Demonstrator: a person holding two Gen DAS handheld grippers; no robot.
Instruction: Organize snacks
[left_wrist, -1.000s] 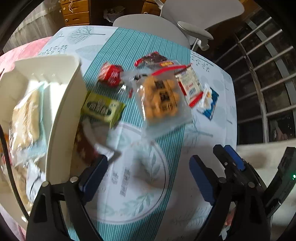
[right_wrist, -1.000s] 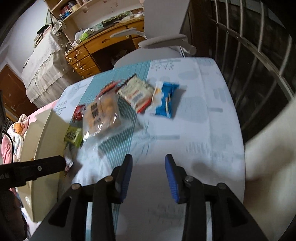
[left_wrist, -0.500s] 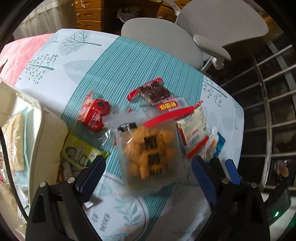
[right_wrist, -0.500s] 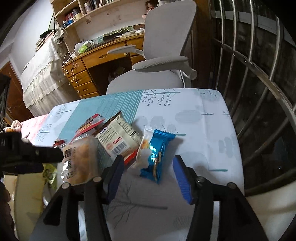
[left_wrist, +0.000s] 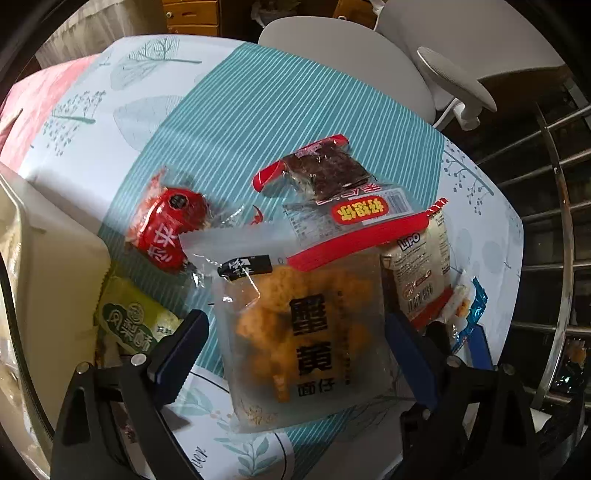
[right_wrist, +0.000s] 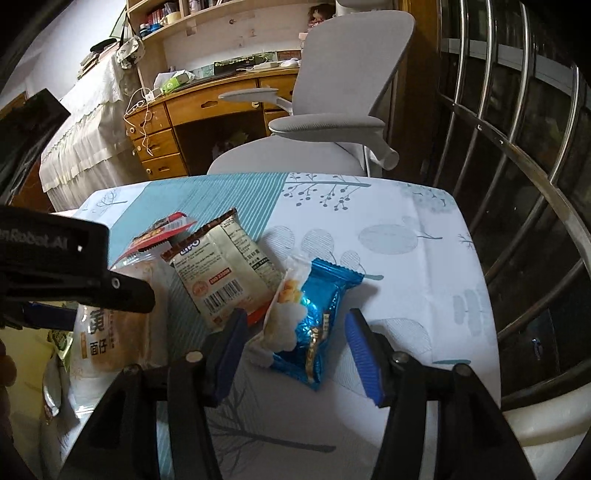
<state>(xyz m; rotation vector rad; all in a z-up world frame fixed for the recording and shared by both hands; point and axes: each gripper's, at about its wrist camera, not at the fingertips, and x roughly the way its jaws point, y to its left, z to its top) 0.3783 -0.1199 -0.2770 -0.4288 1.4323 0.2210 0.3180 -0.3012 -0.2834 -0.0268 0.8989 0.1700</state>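
Through the left wrist view, my left claw (left_wrist: 295, 350) was angled down over the table, spread wide, the clear bag of orange snacks (left_wrist: 306, 332) lying between its fingers. Through the right, my right claw (right_wrist: 293, 349) gaped, tilted down, straddling the blue packet (right_wrist: 314, 317).

Clear snack bag (left_wrist: 306, 339) between gripper (left_wrist: 295, 354) fingers

Between the left tool's fingers, the clear bag of fried snacks (left_wrist: 306, 339) reads "蟹黄面仔". Just right of it, the cream biscuit packet (left_wrist: 421, 273) reads "LiPO". The left tool's body (right_wrist: 51, 258) reads "nRobot.AI".
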